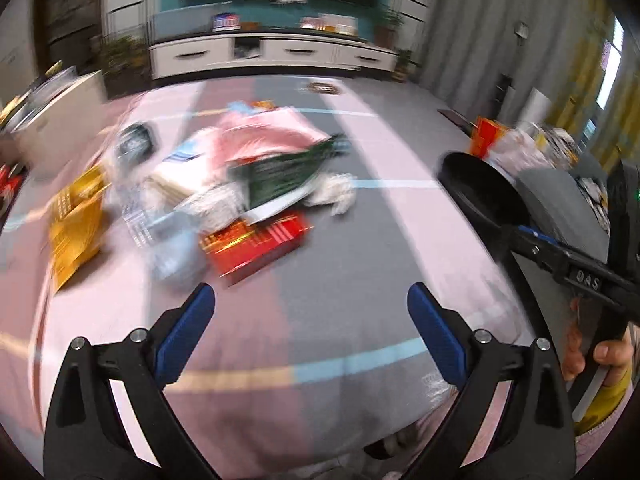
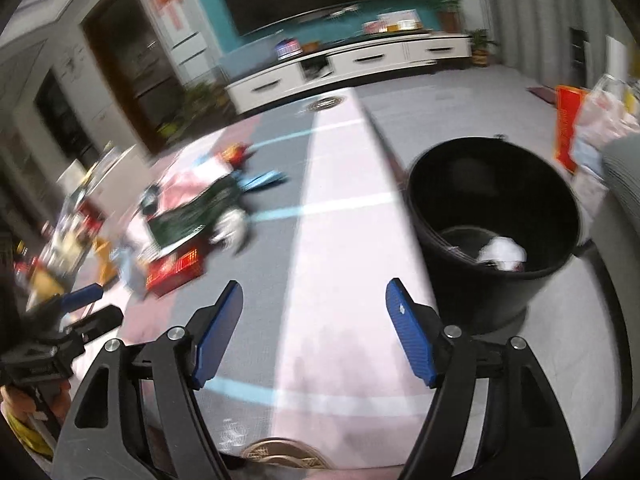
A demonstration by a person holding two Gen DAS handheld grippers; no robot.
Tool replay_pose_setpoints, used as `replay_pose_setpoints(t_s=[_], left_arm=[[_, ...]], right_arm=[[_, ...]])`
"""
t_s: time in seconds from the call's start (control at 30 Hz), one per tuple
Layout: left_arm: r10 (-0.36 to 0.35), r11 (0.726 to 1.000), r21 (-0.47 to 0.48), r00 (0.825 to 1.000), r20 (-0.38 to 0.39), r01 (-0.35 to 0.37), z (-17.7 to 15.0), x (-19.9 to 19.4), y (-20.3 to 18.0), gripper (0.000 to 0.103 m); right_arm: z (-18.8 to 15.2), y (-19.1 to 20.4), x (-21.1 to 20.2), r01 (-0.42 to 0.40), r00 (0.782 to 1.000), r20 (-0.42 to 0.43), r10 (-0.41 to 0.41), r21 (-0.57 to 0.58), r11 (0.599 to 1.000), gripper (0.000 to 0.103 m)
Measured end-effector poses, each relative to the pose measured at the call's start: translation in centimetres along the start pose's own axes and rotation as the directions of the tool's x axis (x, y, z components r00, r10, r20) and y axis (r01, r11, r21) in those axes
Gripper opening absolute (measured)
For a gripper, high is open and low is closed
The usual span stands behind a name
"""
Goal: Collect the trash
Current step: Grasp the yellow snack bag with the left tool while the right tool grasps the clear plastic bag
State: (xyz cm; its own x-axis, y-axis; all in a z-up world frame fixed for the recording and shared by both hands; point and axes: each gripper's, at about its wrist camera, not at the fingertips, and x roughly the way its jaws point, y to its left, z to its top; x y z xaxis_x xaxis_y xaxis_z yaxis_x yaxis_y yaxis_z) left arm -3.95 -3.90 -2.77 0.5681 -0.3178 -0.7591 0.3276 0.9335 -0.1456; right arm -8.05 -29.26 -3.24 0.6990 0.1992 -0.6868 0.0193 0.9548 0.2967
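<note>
A blurred pile of trash lies on the pink and grey floor mat: a red box point(image 1: 256, 242), a green packet point(image 1: 280, 174), a pink bag point(image 1: 264, 136), a yellow packet point(image 1: 76, 224) and crumpled white paper point(image 1: 336, 192). My left gripper point(image 1: 311, 308) is open and empty, above the mat just short of the pile. My right gripper point(image 2: 314, 304) is open and empty, left of a black bin point(image 2: 496, 216) that holds white crumpled trash point(image 2: 502, 252). The pile also shows in the right wrist view around the red box point(image 2: 176, 270).
A white TV cabinet point(image 1: 272, 54) stands along the far wall. More packets and a red box point(image 2: 568, 124) lie at the right beyond the bin. Clutter sits at the left edge point(image 2: 60, 236). A grey rounded object point(image 1: 560, 204) stands right of the bin.
</note>
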Motion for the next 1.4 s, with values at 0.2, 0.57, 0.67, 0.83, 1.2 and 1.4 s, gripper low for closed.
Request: replay_pose_setpoints(t_s=[0.2, 0.57, 0.67, 0.83, 1.2, 1.4], left_arm=[[0.162, 0.964, -0.215, 0.987, 0.015, -0.155, -1.3, -2.2, 8.2, 0.097], [0.202, 0.864, -0.466, 0.979, -0.024, -0.189, -3.8, -2.2, 16.6, 0.097], [0.195, 0.863, -0.474, 0.981, -0.008, -0.175, -3.5, -2.0, 17.4, 0.097], [0.178, 0.862, -0.488, 0.983, 0.035, -0.139, -2.6, -1.7, 19.2, 0.097], [0.189, 0.866, -0.485, 0.978, 0.093, -0.121, 1.4, -0.1, 21.8, 0.097], [0.185, 0.889, -0.441, 0.977, 0.105, -0.121, 4.4, 2.0, 20.8, 0.096]], right_arm=[[-0.9, 5.8, 1.9, -0.088, 0.995, -0.059, 0.081, -0.136, 0.987, 0.073], [-1.5, 16.0, 5.7, -0.155, 0.986, -0.119, 0.115, -0.43, 0.889, 0.073], [-0.5, 18.9, 7.2, -0.155, 0.988, -0.1, 0.121, -0.499, 0.853, 0.073], [1.6, 23.2, 10.7, -0.154, 0.988, -0.074, 0.136, -0.592, 0.791, 0.073], [1.9, 26.4, 17.5, -0.105, 0.992, -0.12, 0.033, -0.666, 0.739, 0.026], [3.3, 24.2, 13.4, -0.149, 0.989, -0.076, 0.129, -0.553, 0.82, 0.021]])
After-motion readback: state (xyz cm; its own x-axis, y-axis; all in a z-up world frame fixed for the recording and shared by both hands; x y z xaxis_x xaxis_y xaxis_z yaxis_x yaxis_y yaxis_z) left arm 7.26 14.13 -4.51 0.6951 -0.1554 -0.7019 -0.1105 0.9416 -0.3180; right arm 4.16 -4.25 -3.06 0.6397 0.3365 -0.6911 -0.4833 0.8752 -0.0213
